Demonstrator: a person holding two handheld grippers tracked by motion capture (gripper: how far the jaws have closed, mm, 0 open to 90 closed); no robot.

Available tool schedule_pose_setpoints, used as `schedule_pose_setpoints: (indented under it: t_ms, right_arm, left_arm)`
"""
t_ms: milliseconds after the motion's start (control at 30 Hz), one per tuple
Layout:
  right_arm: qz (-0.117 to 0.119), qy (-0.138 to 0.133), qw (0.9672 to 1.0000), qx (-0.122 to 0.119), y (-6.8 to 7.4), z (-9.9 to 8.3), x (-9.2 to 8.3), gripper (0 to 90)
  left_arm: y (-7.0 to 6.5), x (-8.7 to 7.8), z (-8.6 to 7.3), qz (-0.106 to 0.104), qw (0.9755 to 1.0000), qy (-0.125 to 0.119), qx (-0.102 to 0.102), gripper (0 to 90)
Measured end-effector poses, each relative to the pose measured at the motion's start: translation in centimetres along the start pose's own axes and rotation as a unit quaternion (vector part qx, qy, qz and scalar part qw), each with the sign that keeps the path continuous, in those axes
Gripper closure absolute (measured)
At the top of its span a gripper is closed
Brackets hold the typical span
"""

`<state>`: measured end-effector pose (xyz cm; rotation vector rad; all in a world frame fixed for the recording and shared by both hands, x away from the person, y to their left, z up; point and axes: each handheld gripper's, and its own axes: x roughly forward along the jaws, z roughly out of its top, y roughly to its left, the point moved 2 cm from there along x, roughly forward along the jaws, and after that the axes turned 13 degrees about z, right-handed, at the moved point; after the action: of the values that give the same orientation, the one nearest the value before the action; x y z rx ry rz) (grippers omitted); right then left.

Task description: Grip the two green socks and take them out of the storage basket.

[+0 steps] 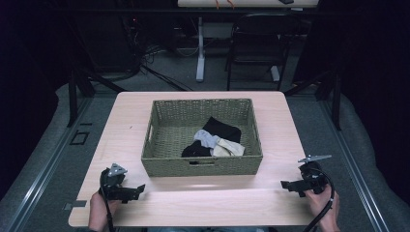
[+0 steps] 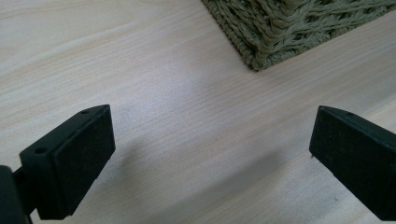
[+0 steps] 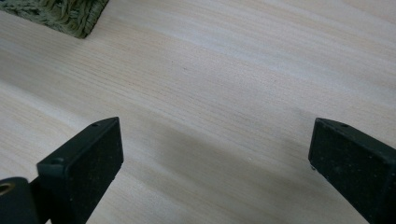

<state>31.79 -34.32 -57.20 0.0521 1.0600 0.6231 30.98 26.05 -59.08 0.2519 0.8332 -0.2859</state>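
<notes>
Woven rectangular basket (image 1: 203, 166), crumpled soft socks (image 1: 215, 140).

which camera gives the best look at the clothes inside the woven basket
The high view: it looks down into the basket, showing the black, grey and cream clothes piled at its right front. The left gripper view and right gripper view catch just a basket corner, none of the clothes.

Olive woven wicker basket (image 1: 203, 166) sits mid-table on the pale wooden table (image 1: 203, 203). Pile of black, grey and cream socks (image 1: 215, 140) lies inside it, toward the near right part. Left gripper (image 1: 140, 188) rests on the table near the basket's near-left corner, right gripper (image 1: 285, 184) off its near-right corner, both apart from it.
</notes>
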Motion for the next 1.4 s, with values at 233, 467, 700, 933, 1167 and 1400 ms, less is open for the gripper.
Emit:
schedule_pose_setpoints:
  t_ms: [233,467,700,933,1167,1400]
  right_arm:
    - [-0.005,0.0,1.0,-0.002,0.1,0.1,-0.1,2.3]
    - [-0.012,0.0,0.9999,-0.012,0.4,0.2,-0.1,2.3]
    - [-0.02,0.01,0.9991,-0.036,0.9,0.8,0.0,1.3]
    - [-0.021,0.016,0.9979,-0.06,1.1,1.9,-1.1,0.0]
    - [-0.01,0.003,0.9987,-0.05,1.5,4.2,-3.2,0.0]
    - [0.015,0.002,0.9988,-0.047,2.5,7.8,-4.4,0.0]
  left_arm:
    - [0.1,0.0,0.0,0.0,1.0,-0.001,0.0,0.1]
    - [0.1,-0.1,0.0,0.001,1.0,-0.001,0.001,0.2]
    - [0.2,0.0,-0.1,0.006,1.0,0.0,-0.001,0.2]
    - [0.2,-0.1,-0.1,0.004,1.0,-0.001,0.0,0.1]
    - [0.2,-0.1,0.0,-0.001,1.0,-0.003,-0.002,0.2]
    - [0.2,-0.1,0.1,-0.005,1.0,-0.005,-0.001,0.2]
